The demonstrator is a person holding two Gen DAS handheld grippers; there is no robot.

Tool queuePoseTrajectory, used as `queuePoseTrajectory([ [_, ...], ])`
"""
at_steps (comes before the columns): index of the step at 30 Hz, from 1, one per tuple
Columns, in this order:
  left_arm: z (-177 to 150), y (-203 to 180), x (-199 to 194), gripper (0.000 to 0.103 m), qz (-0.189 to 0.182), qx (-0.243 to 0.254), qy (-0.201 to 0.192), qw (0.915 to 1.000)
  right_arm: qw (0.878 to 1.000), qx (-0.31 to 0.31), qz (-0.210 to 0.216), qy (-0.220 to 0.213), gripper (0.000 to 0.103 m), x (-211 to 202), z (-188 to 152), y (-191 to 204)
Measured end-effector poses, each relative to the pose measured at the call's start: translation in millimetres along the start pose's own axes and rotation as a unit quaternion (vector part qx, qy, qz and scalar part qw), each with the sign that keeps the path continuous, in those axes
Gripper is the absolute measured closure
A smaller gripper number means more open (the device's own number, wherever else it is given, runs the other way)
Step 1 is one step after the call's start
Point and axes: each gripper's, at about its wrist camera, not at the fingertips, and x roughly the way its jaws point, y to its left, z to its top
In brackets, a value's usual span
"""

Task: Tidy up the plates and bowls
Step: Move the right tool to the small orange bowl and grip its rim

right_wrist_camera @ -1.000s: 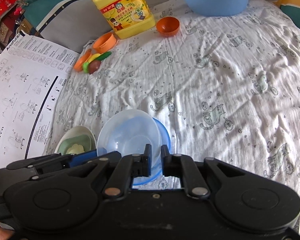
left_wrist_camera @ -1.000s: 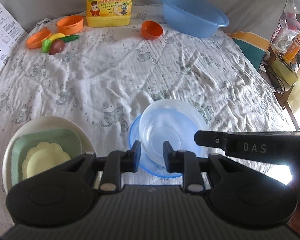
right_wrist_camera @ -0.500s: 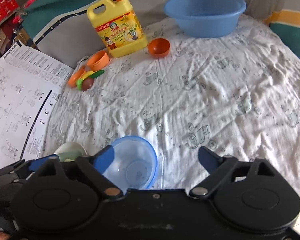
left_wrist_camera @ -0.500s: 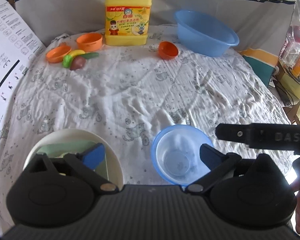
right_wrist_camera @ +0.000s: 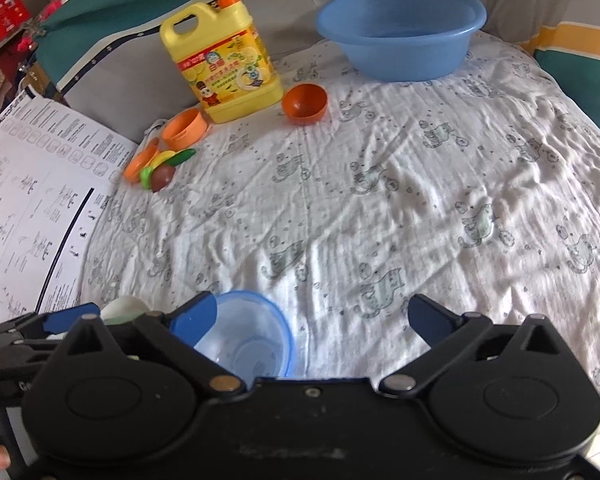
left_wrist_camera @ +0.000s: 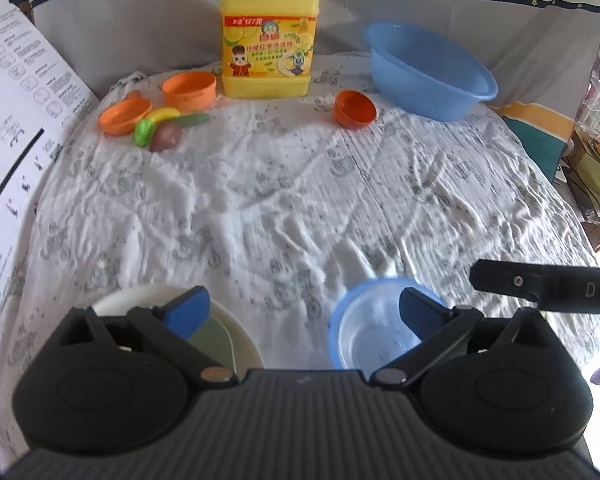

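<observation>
On a bed-like surface covered by a white patterned cloth [left_wrist_camera: 300, 200], a clear bowl [left_wrist_camera: 374, 340] sits nested inside a blue bowl [left_wrist_camera: 336, 320], apparently stacked to tidy them. Just to its left lies a white plate [left_wrist_camera: 244, 344] holding a green dish. Both the left gripper [left_wrist_camera: 300, 312] and right gripper [right_wrist_camera: 312, 316] hang above with jaws spread wide, grasping nothing. Orange bowls, toy food, a yellow detergent jug [left_wrist_camera: 268, 40] and a blue basin [left_wrist_camera: 428, 72] wait at the far edge.

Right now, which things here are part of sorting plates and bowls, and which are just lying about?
Job:
- clear bowl in blue bowl
- white plate stack
- orange bowl
- orange cup
- orange dish

Lying about:
- soap jug
- blue basin
- toy food
- paper sheet
</observation>
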Motion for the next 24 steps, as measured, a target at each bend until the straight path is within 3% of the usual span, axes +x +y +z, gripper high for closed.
queuePoseTrajectory([
  [10,42.1,-0.8,21.3,0.0,0.015,0.029,-0.018,0.9993,1.0,0.009,-0.011,-0.026,0.0,14.5,39.6,-10.3],
  [24,114.1,-10.0,84.7,0.0,0.017,0.05,-0.036,0.998,0.998,0.035,-0.016,-0.052,0.0,72.1,116.9,-22.9],
])
